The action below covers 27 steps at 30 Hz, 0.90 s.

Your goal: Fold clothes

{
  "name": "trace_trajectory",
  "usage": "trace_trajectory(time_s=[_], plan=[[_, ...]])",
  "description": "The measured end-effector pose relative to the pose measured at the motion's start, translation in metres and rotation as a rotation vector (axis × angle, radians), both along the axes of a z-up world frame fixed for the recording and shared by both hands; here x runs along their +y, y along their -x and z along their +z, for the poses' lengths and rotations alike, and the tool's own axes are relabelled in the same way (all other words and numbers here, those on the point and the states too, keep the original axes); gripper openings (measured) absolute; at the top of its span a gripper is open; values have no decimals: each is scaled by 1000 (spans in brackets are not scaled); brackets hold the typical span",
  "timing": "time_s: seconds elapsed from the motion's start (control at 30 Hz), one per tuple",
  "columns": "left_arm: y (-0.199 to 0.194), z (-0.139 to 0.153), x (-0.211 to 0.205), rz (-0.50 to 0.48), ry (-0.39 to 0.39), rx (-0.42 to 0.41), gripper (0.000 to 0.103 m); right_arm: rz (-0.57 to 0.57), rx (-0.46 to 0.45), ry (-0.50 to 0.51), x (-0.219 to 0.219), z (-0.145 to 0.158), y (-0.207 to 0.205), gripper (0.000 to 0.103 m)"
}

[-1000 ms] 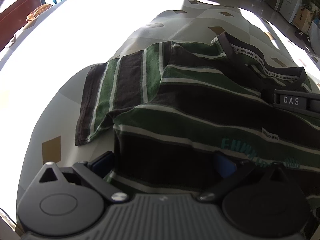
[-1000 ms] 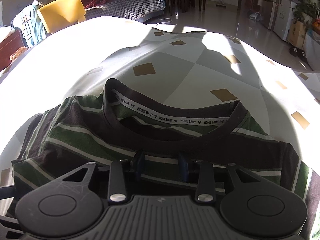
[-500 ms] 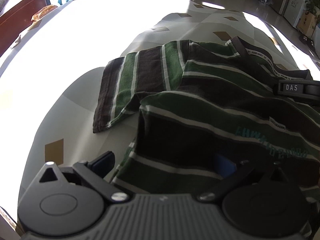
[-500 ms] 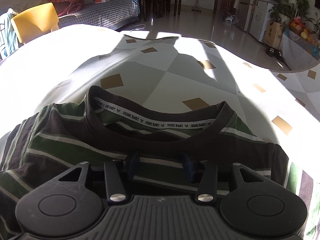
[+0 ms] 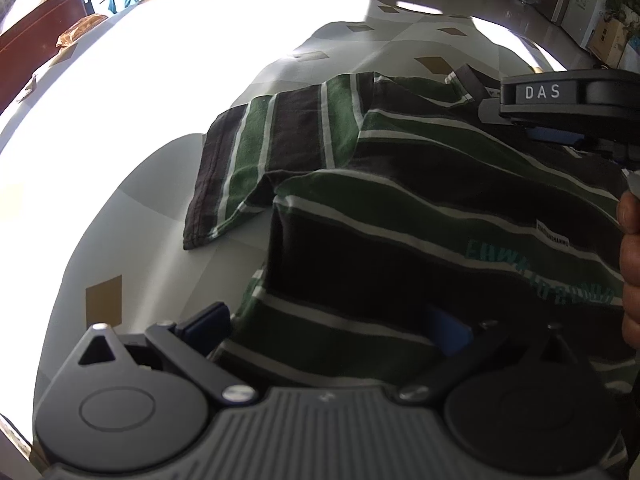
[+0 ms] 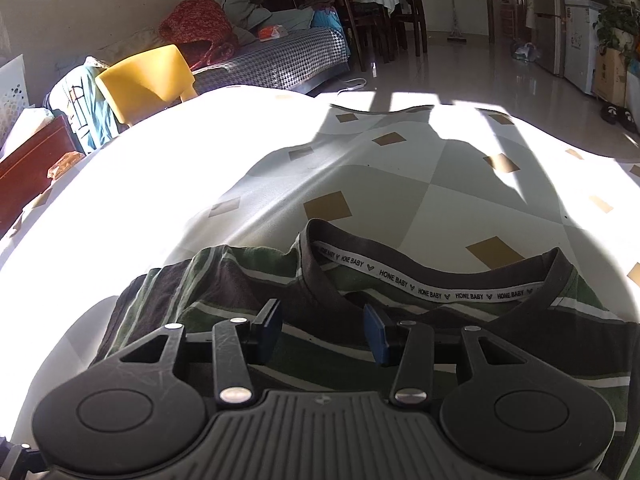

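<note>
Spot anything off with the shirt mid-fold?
Left sleeve of the striped T-shirt sticks out sideways, unfolded, while the hem is already doubled over the body. Nothing torn or spilled.

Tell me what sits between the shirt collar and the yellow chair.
Only patterned tablecloth, part shaded, part sunlit. In the right wrist view nothing else rests on it between the collar and the yellow chair.

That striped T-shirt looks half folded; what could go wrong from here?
1. The sleeve sticks out past the folded body, so the fold may end up lopsided.
2. The left gripper has cloth bunched between its wide-apart fingers; lifting could drag the striped T-shirt askew.
3. The right gripper hovers open near the collar and could snag it.
</note>
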<state>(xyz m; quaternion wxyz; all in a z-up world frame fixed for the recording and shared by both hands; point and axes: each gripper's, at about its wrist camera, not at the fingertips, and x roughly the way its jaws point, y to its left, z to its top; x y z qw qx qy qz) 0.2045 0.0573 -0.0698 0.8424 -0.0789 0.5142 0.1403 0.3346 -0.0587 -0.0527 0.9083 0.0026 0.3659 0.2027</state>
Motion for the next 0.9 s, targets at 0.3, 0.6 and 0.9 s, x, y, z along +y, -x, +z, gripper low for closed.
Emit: trace_trajectory(time_s=[0.3,0.6,0.9], plan=[[0,-1,2,8,9,4,103,36,24,-24,12,-18,-25,43],[3,-2,6,18,16,15,103,2,-23,43,24,-30,-44,37],[17,-2,15,69,0,14,103,-54,-49,107,32,-31,-52,38]])
